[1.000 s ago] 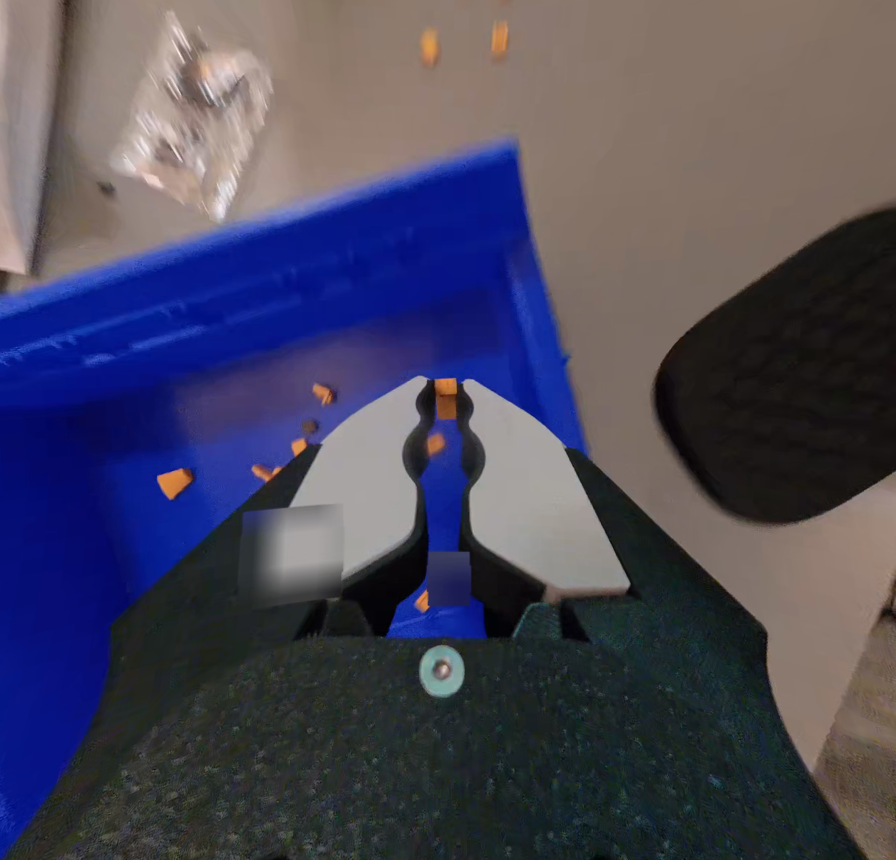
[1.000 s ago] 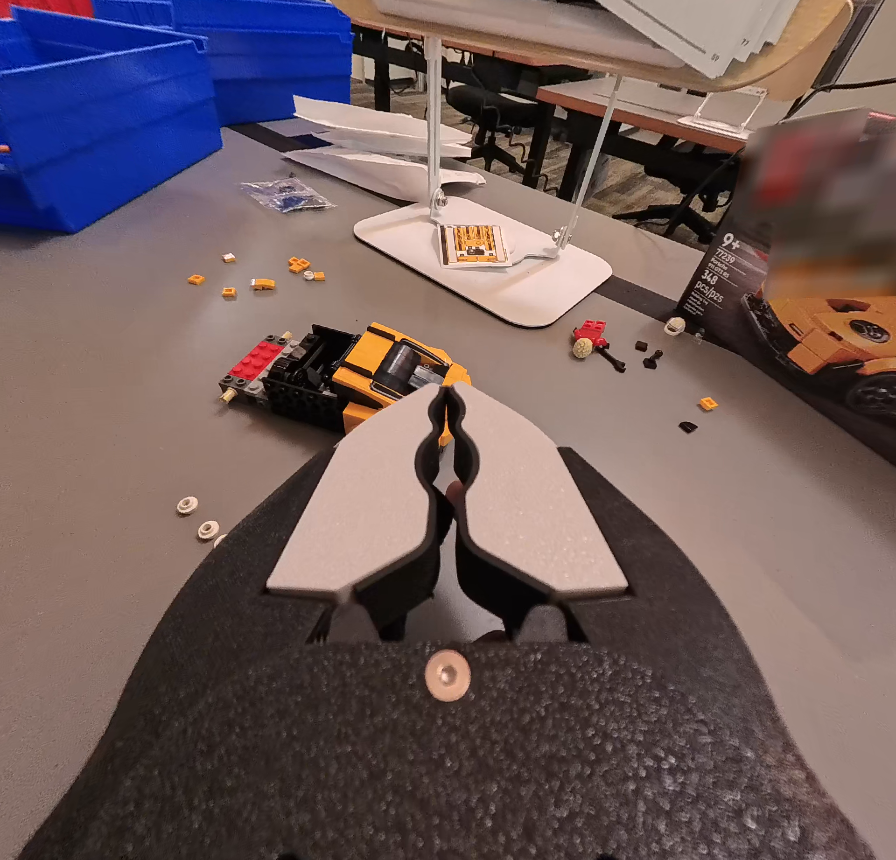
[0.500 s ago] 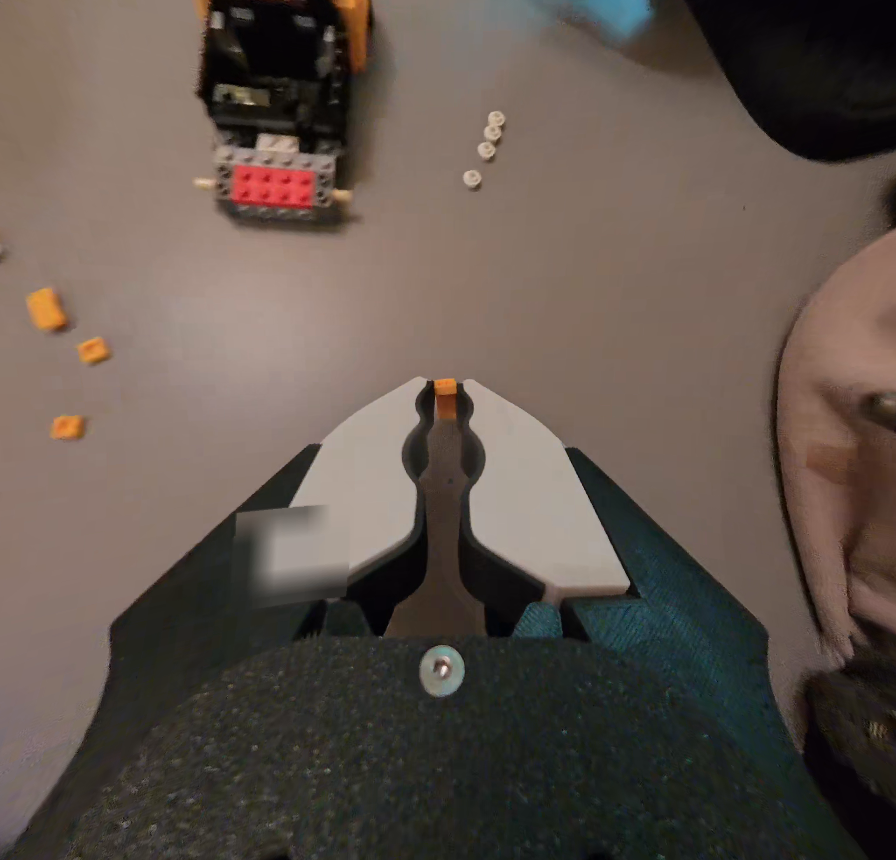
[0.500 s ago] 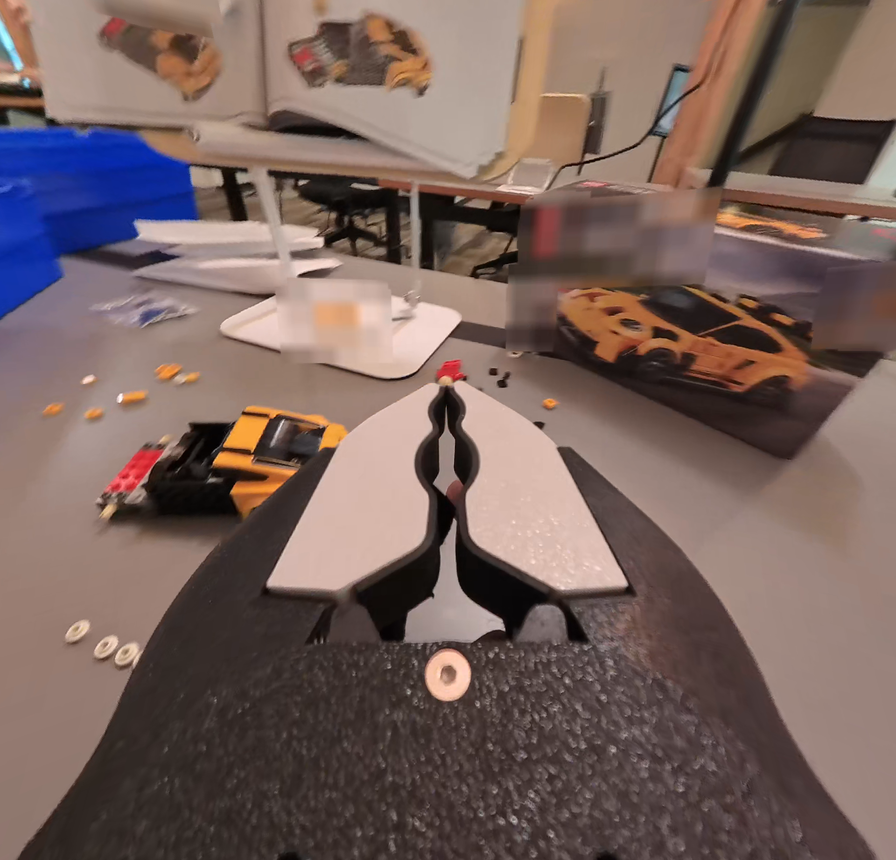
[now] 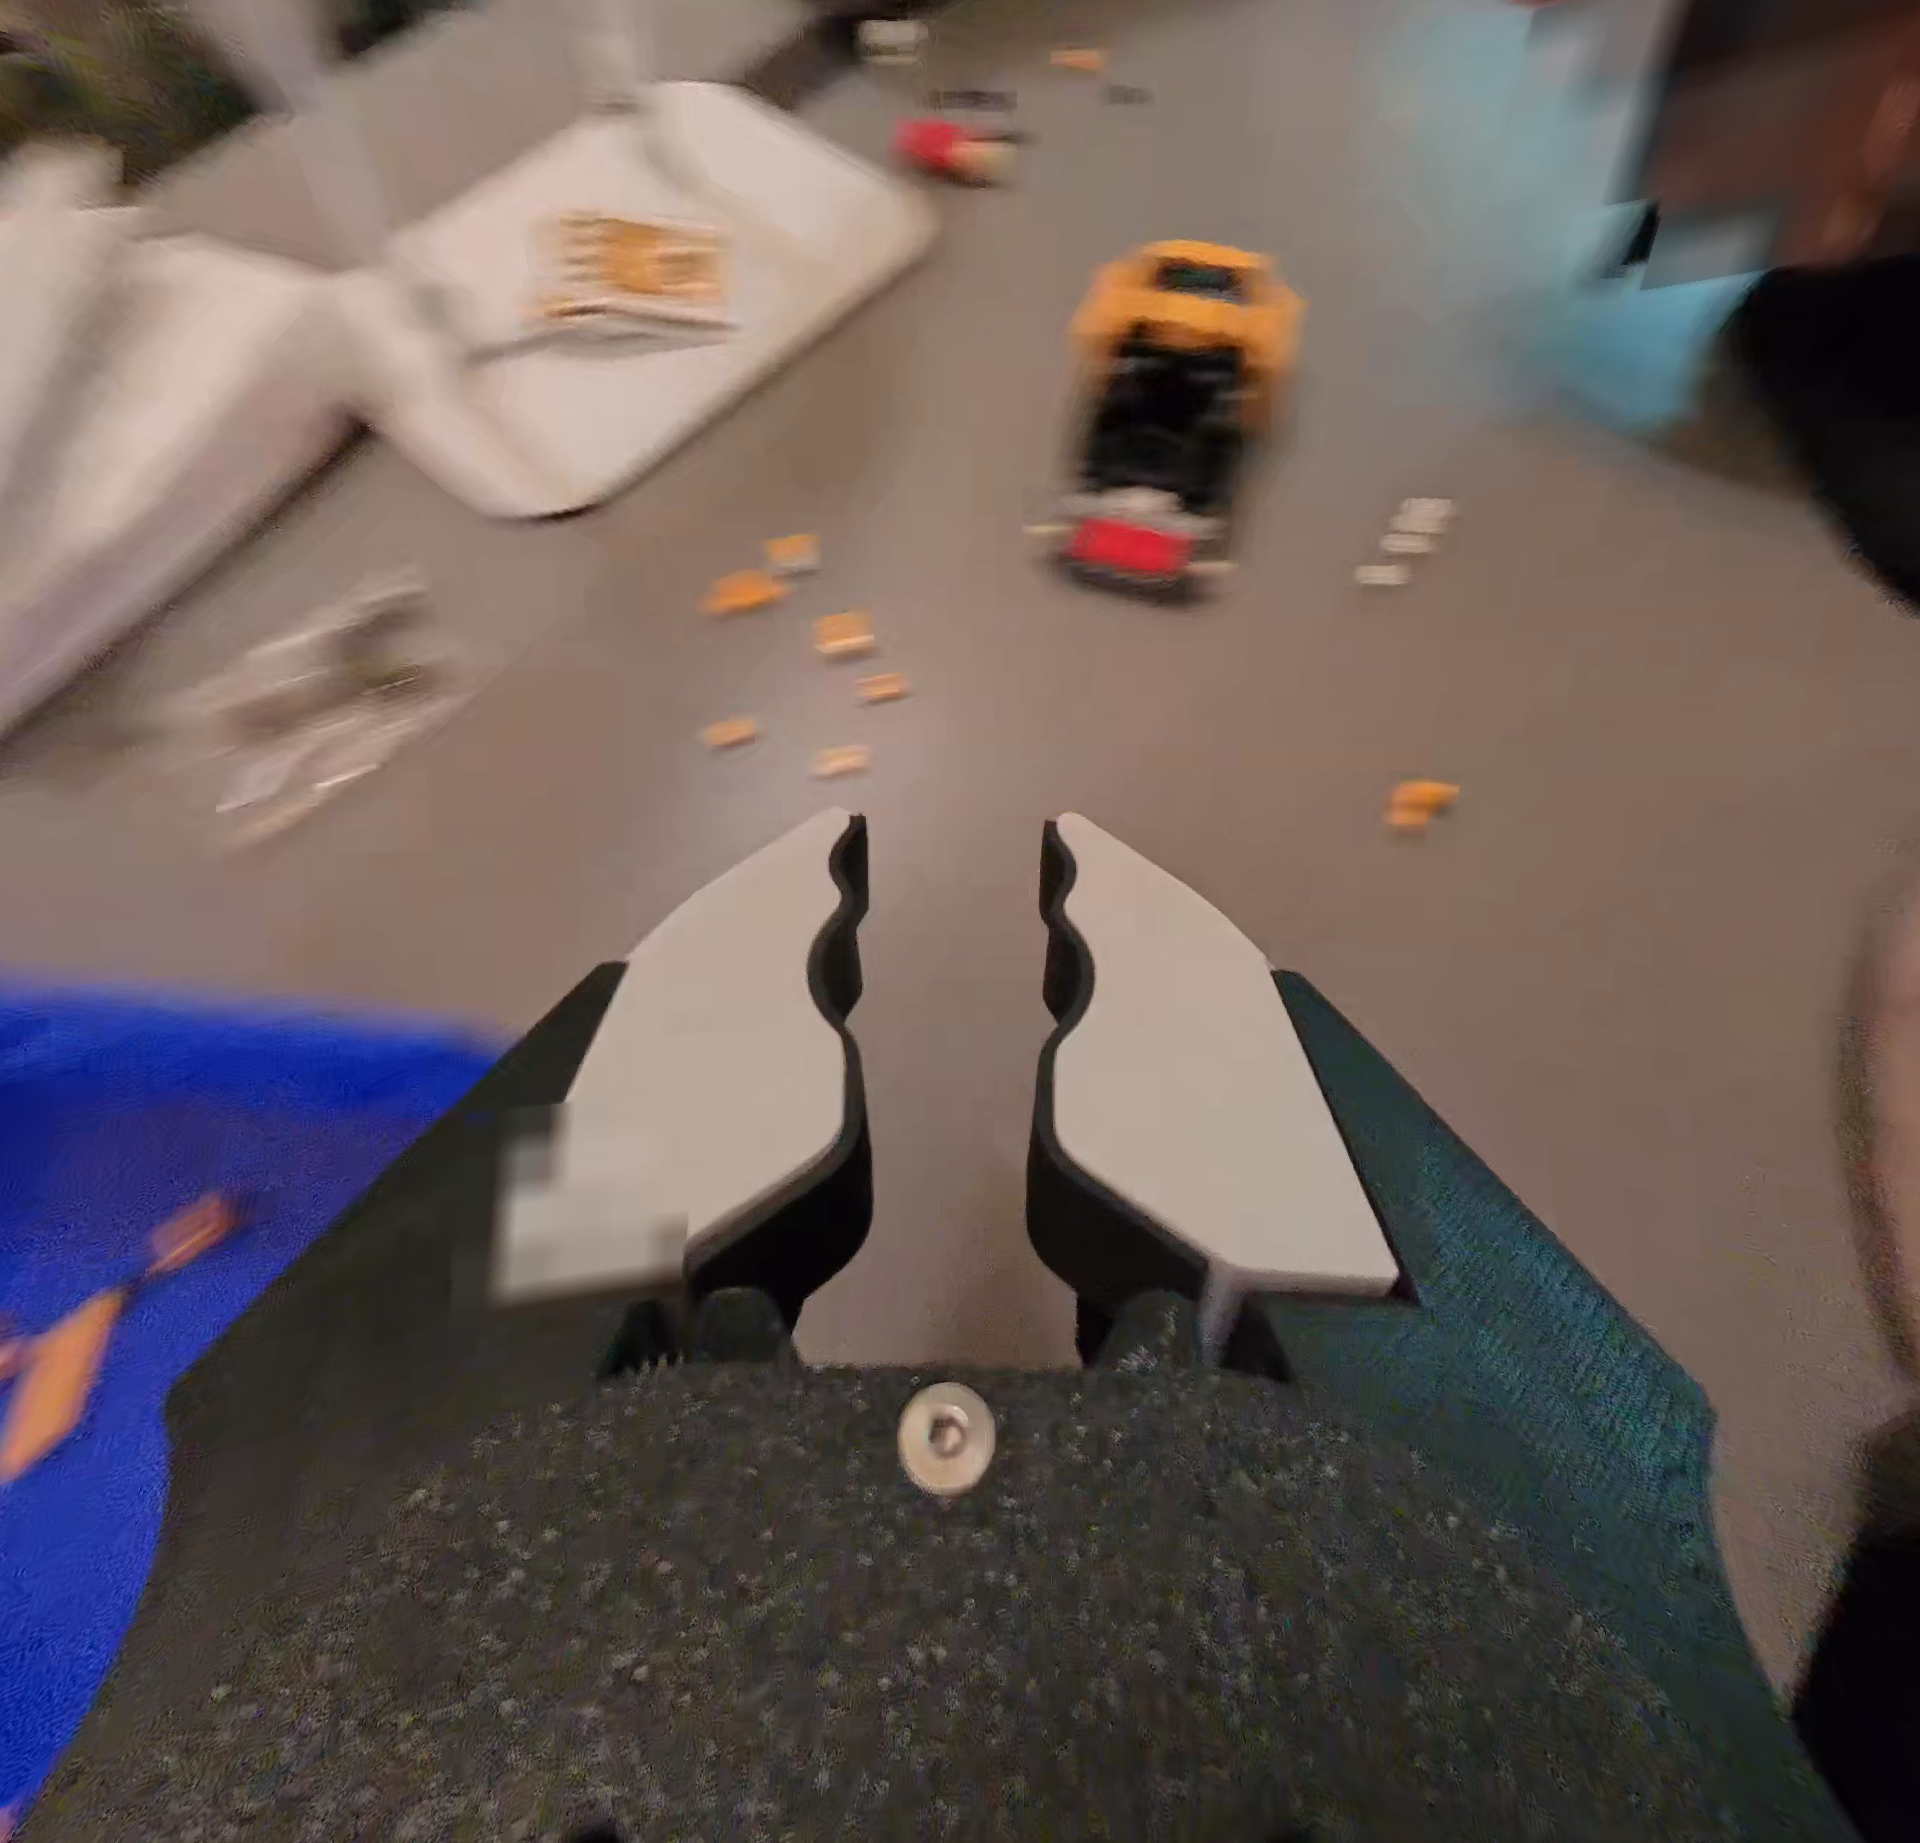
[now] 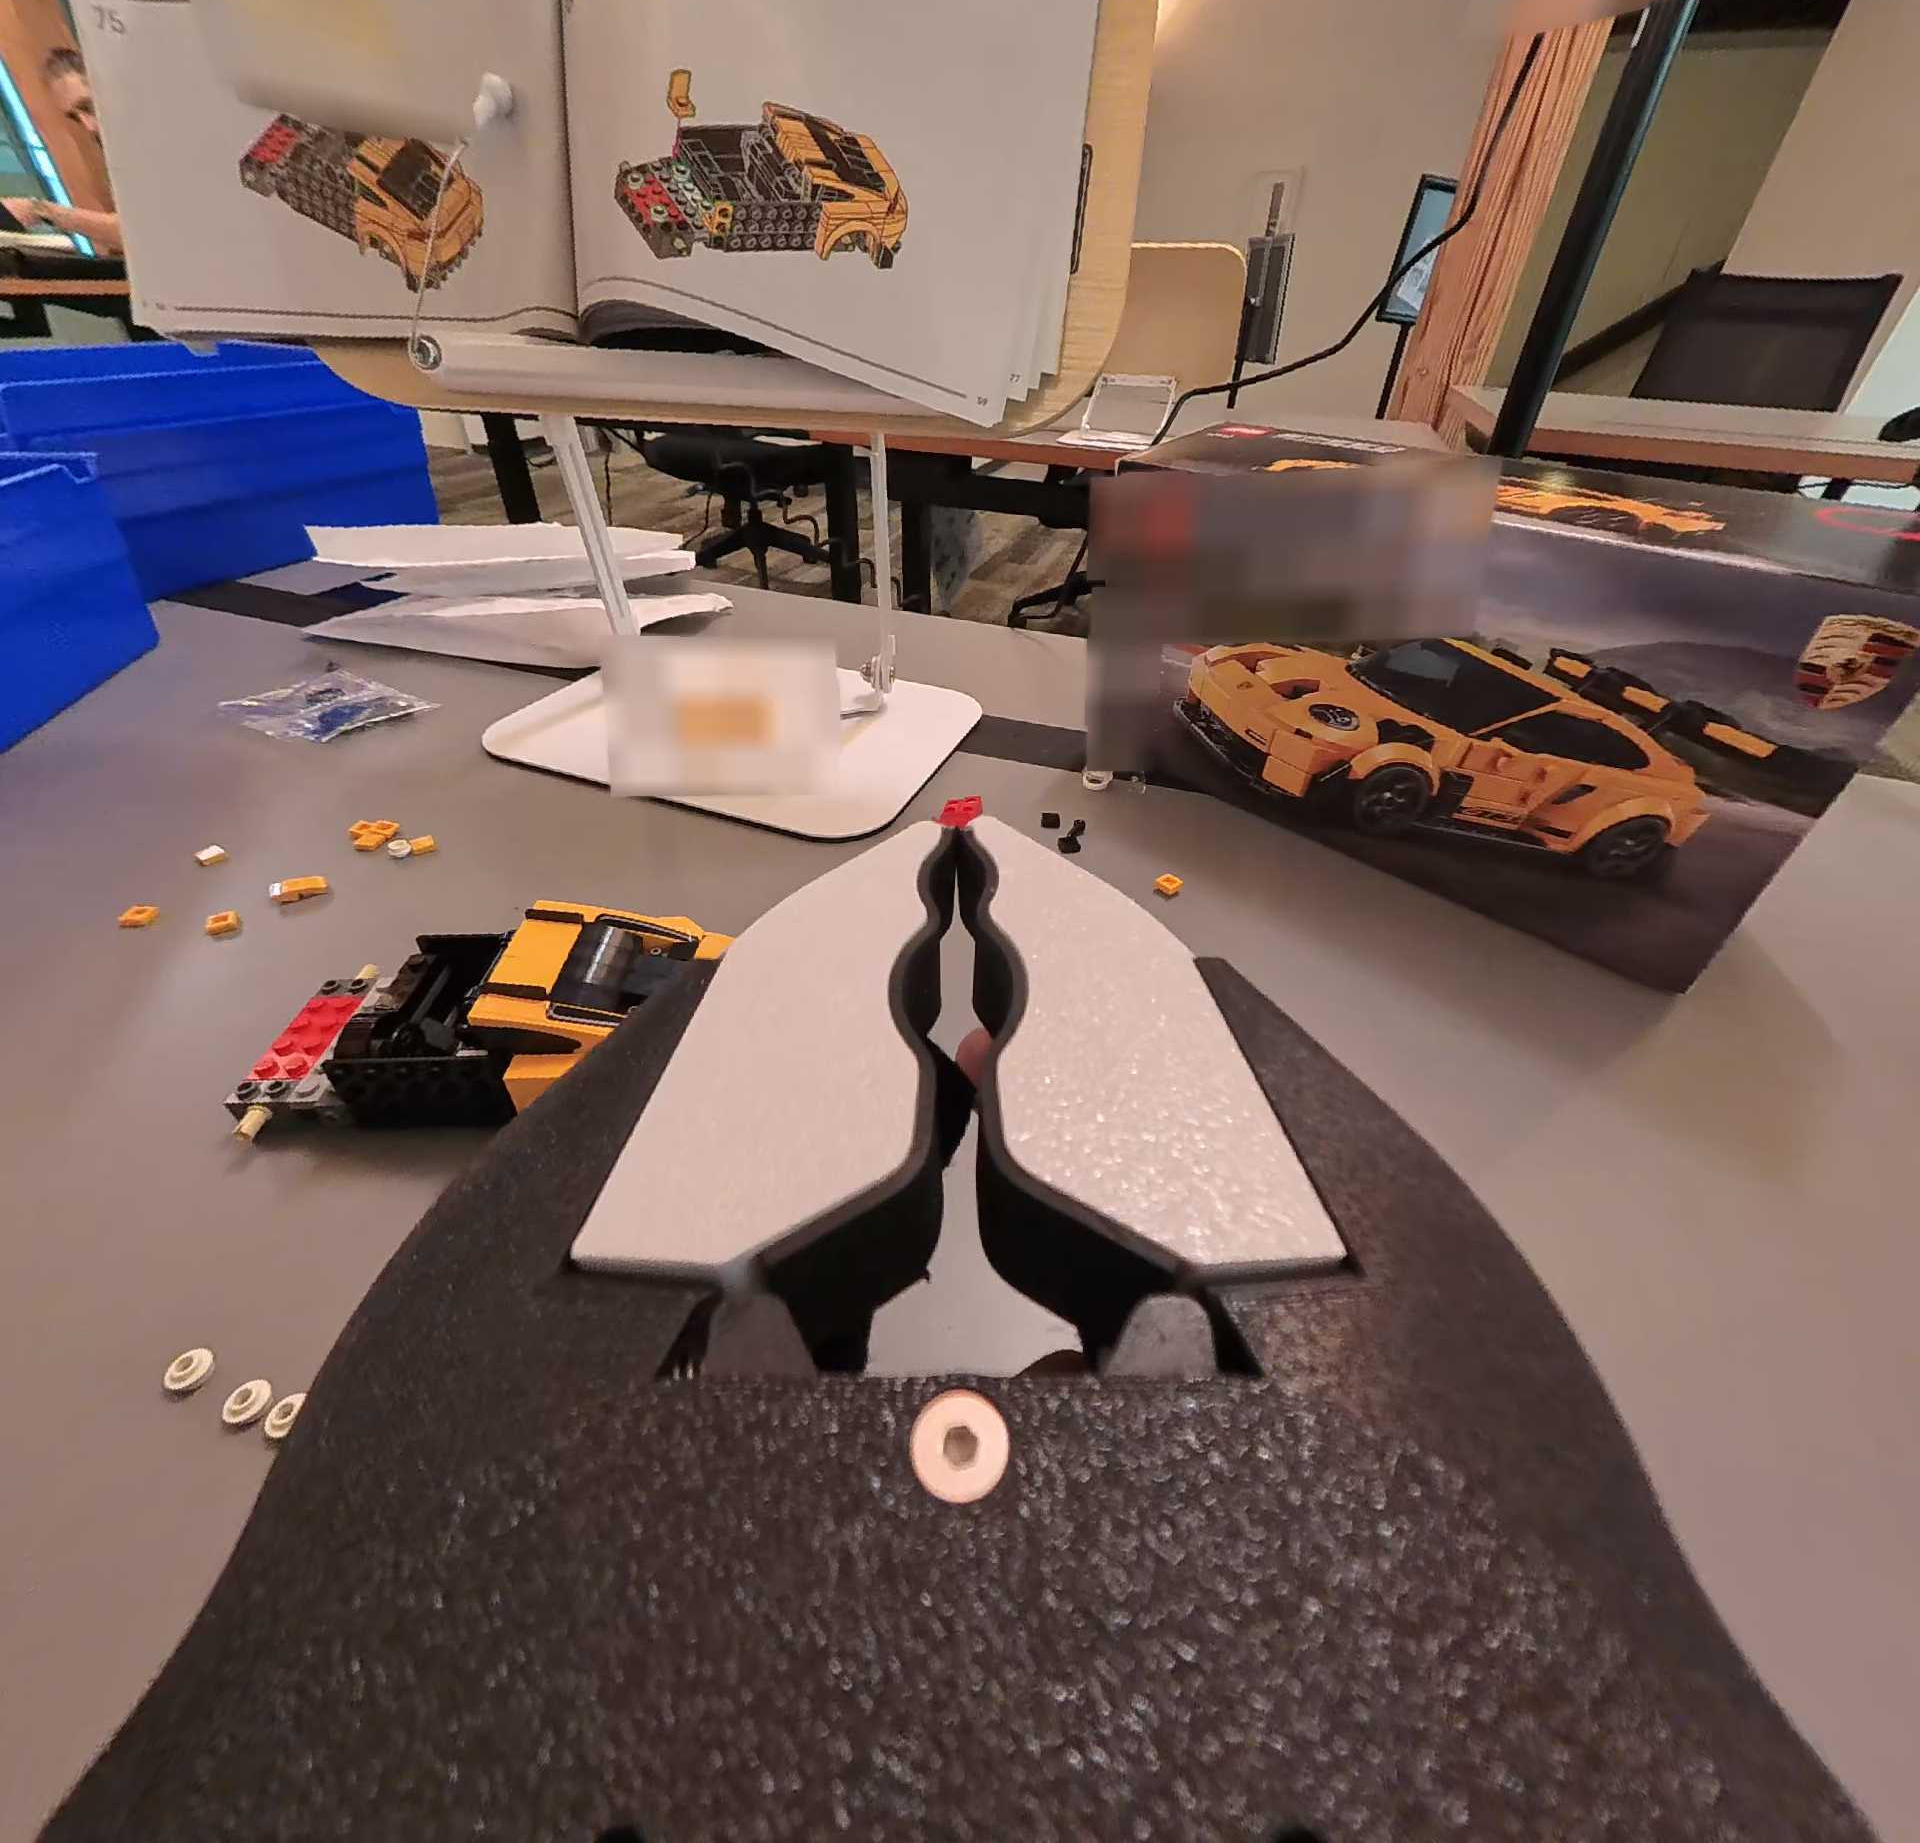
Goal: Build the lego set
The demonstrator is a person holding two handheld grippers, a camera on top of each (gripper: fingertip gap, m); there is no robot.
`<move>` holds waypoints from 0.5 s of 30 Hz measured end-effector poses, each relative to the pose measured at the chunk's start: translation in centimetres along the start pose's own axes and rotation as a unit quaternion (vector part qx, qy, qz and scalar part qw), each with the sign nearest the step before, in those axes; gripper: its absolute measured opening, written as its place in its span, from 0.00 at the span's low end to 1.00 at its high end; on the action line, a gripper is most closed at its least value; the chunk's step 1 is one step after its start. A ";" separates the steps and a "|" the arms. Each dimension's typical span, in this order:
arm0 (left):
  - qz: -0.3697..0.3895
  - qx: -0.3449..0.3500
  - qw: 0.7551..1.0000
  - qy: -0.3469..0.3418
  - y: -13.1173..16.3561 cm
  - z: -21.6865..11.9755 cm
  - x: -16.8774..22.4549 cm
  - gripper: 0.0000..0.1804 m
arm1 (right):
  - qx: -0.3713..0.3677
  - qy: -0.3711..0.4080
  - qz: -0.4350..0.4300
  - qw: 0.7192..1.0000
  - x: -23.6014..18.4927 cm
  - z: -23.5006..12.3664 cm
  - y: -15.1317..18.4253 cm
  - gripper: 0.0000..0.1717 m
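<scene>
Here, two handheld grippers hover over a grey tabletop strewn with toy bricks.
The left gripper gapes, nothing between its fingers, a small orange brick nearest; the right gripper is closed, a half-built orange and black brick car just left of it.
</scene>
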State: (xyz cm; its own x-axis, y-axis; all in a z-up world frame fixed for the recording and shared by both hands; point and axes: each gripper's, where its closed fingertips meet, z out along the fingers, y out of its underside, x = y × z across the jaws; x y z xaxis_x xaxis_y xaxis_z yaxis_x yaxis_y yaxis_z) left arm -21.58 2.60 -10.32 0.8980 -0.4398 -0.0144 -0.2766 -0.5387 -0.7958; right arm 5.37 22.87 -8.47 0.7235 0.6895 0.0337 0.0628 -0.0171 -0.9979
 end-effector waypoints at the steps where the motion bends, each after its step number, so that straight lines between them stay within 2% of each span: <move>1: -0.012 -0.004 0.998 -0.054 0.2 -2.0 -3.3 0.16 | -0.001 0.000 -0.001 1.000 0.0 0.0 0.0 0.00; 4: -0.060 -0.010 0.982 -0.181 1.7 -7.8 -12.2 0.09 | -0.003 0.001 -0.001 1.000 0.0 0.1 0.2 0.00; 8: -0.119 -0.075 0.956 -0.257 5.8 -12.1 -20.6 0.01 | -0.008 0.000 -0.004 1.000 -0.1 0.3 0.4 0.00; 10: -0.155 -0.122 0.951 -0.237 7.8 -11.9 -22.5 0.00 | -0.010 -0.001 -0.005 1.000 -0.1 0.3 0.5 0.00; 12: -0.190 -0.152 0.951 -0.192 8.8 -10.3 -23.2 0.00 | -0.013 -0.003 -0.006 1.000 -0.2 0.4 0.6 0.00; 15: -0.207 -0.215 0.944 -0.142 10.3 -7.3 -23.7 0.06 | -0.015 -0.005 -0.008 1.000 -0.3 0.4 0.7 0.00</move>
State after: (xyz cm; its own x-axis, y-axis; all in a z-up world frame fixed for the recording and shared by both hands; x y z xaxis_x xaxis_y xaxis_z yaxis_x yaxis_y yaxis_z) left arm -48.21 2.23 -13.80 0.9981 0.0501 0.0346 0.0603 -0.8912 -0.4496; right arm 4.91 22.93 -9.20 0.7150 0.6974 0.0484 0.0944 -0.0276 -0.9952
